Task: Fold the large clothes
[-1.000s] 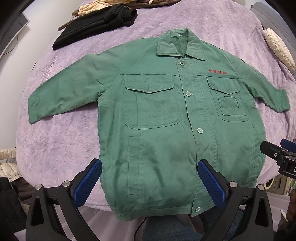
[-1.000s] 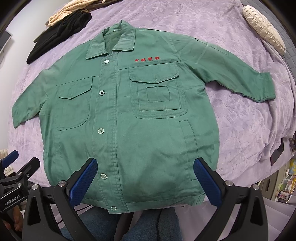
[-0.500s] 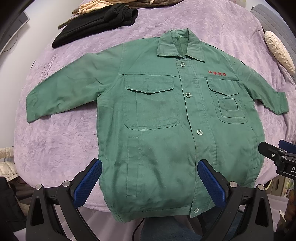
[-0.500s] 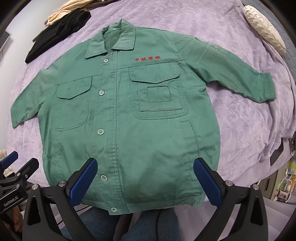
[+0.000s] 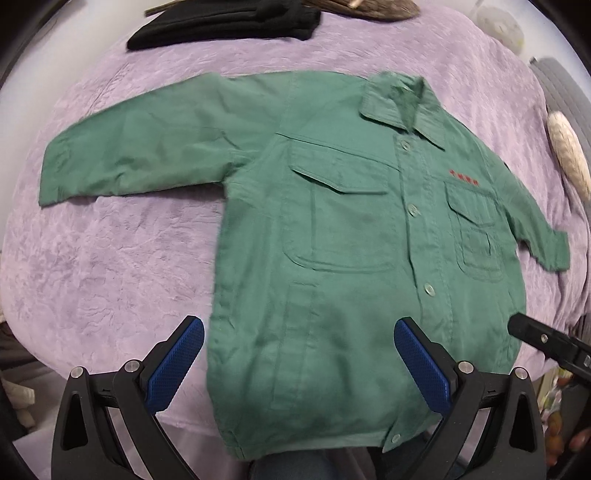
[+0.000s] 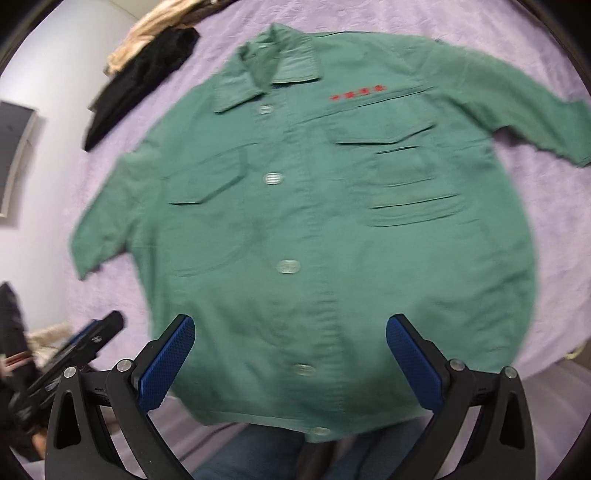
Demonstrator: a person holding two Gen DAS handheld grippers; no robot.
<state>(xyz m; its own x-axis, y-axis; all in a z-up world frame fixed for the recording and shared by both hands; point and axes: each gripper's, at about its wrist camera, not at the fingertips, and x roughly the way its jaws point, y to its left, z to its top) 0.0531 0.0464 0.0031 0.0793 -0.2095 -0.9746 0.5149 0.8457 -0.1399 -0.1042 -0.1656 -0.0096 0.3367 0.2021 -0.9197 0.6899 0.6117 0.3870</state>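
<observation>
Both tongs hang spread wide with nothing between their blue pads: the left gripper (image 5: 299, 354) is above the lower left part of the green work jacket (image 5: 351, 258), one pad over bare bedspread just beside the jacket's side seam and the other over its front, while the right gripper (image 6: 290, 354) hovers over the hem near the button placket. Neither touches the cloth as far as can be seen. Below the hem a bit of blue denim (image 6: 258, 454) shows at the bed's near edge. The jacket lies face up and buttoned on the purple bedspread (image 5: 110, 277), hem nearest, collar farthest, both sleeves stretched out to the sides, two flapped chest pockets showing and a short line of red embroidered characters (image 6: 357, 94) above one pocket, too blurred to read. Beyond the collar, a black garment (image 5: 229, 22) lies bunched at the far edge of the bed, and a cream cushion (image 5: 569, 151) sits off to one side.
</observation>
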